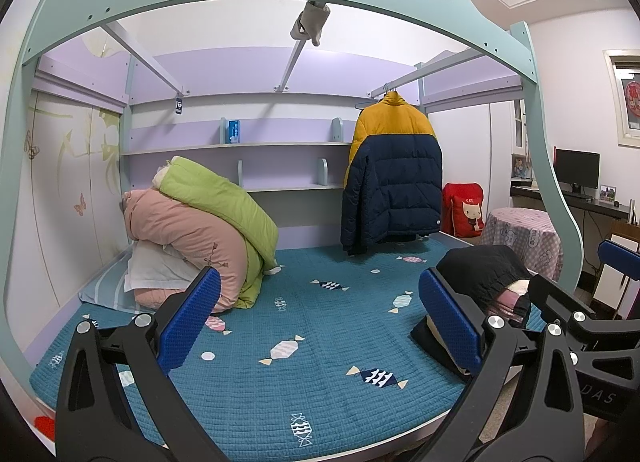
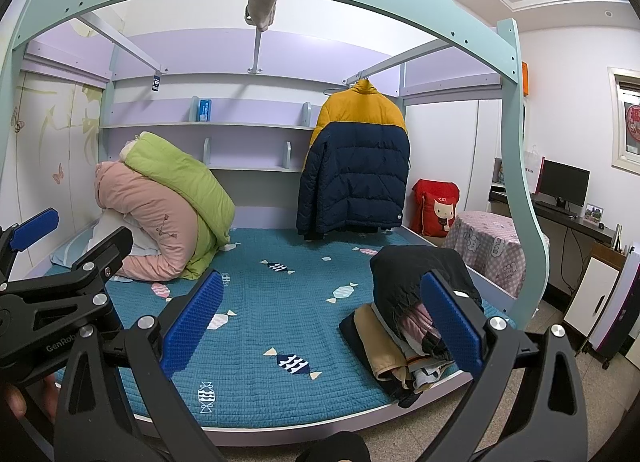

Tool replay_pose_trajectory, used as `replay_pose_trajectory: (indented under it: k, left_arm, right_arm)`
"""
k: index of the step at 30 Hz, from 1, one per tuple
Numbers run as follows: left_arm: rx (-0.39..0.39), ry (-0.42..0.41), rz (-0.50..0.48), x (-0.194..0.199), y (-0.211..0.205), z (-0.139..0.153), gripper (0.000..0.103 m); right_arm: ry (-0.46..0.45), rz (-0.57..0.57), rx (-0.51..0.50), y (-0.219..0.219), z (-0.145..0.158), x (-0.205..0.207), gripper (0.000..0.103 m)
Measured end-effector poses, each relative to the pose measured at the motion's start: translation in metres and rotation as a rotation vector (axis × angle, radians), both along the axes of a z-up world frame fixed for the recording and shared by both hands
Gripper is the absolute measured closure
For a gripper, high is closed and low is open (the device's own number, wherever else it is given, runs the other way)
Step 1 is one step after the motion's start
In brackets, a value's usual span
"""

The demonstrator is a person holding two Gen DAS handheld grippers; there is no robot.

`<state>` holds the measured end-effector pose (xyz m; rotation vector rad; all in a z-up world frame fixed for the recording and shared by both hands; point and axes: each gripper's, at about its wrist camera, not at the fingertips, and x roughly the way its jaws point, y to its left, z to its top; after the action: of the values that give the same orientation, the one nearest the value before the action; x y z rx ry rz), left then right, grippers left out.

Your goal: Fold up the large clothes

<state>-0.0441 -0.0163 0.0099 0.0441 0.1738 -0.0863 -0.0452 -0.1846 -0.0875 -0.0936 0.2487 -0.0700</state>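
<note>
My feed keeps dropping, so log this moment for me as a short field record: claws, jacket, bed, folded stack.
left claw: open, empty, above the near edge of the bed
right claw: open, empty, beside the left one
jacket: yellow and navy puffer, on a hanger from the frame rail, hem just above the mattress
bed cover: teal quilt with candy print, middle bare
folded stack: dark garment on top, at the near right corner
bedding pile: pink and green quilts, far left
</note>
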Motion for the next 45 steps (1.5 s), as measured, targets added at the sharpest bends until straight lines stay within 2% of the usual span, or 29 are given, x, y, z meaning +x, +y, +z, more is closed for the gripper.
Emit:
replay_pose_trajectory:
  k: [45]
  left_arm:
    - [-0.002,0.007,-0.015,0.01,-0.002,-0.009,0.004]
  right_arm:
    - [0.009,-0.007,-0.001,-0.004,-0.005,0.0,0.007]
